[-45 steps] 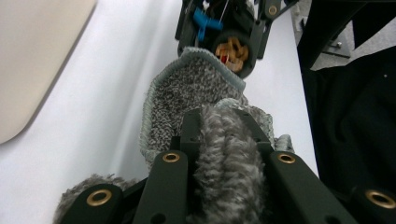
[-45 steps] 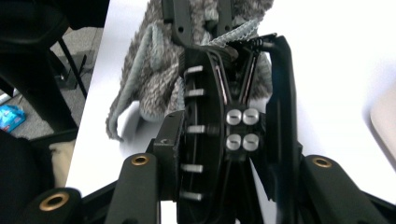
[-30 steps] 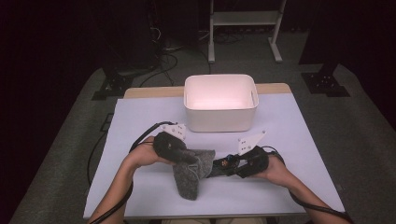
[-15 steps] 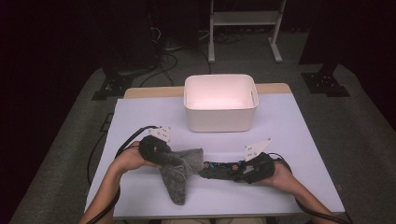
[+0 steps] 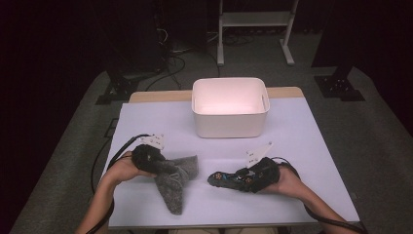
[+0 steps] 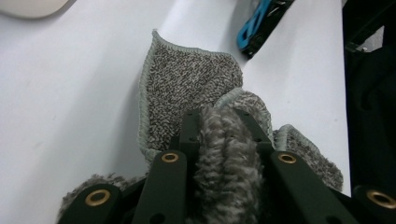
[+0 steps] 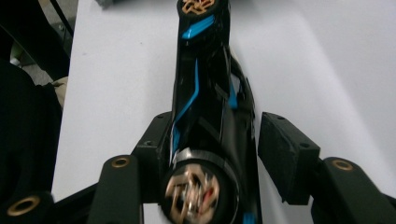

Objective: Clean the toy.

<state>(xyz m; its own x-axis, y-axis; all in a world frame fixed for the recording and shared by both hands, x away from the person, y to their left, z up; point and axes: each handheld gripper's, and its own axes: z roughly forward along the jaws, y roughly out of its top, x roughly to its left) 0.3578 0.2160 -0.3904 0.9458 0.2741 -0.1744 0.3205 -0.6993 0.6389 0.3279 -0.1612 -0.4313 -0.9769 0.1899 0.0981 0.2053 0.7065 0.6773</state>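
While the left hand-held gripper (image 5: pixel 157 165) pinches the grey cloth (image 5: pixel 176 181), the right hand-held gripper (image 5: pixel 233 178), jaws just opening, loosely straddles the toy car (image 5: pixel 225 178), whose long axis points at the cloth.

Grey terry cloth (image 5: pixel 176 179), stitched pale edge, crumpled and folded over itself, lying at the table's near left with one fold bunched up off the surface. Black toy car (image 5: pixel 233 179) with blue stripes and gold wheels lies apart to its right.
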